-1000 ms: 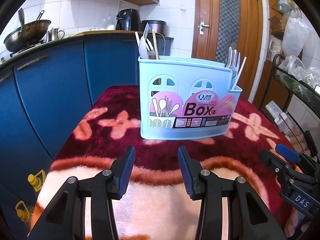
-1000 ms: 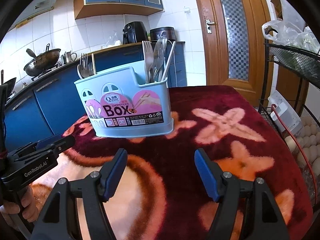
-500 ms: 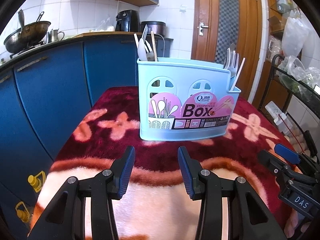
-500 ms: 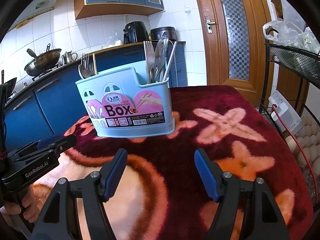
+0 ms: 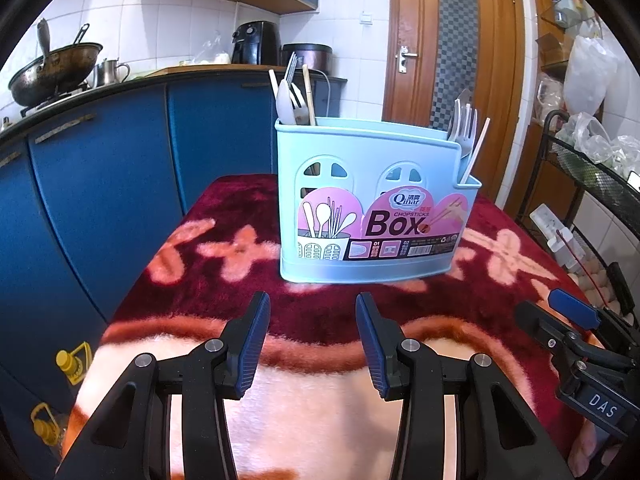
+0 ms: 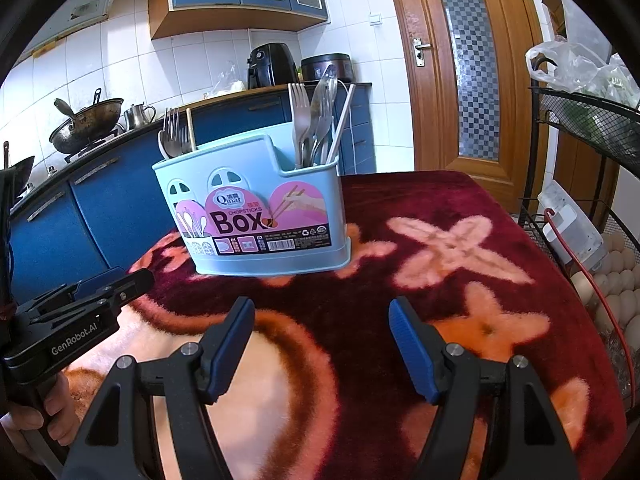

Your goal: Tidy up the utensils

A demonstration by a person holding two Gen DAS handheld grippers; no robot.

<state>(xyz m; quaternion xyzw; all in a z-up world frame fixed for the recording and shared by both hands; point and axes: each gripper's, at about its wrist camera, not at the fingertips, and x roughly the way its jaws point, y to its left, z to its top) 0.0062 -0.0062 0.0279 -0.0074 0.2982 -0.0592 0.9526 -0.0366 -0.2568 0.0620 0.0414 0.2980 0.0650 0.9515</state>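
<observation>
Red plush cloth (image 5: 224, 216) with pink flowers covers my worktop. Nearest me, short of the chopsticks box (image 5: 376, 200), my left tool (image 5: 312, 332) sits partly open and empty, and my right tool (image 6: 322, 338) gapes wider, also holding nothing. Forks and spoons (image 6: 314, 120) stand upright in the box's right end compartment, more cutlery (image 5: 292, 100) in its left end. Behind the box runs a blue cabinet (image 5: 120, 152).

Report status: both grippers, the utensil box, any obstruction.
Left gripper open, empty. Right gripper open, empty. Blue utensil box upright on the blanket, utensils standing in both end compartments. Nothing lying between grippers and box.
</observation>
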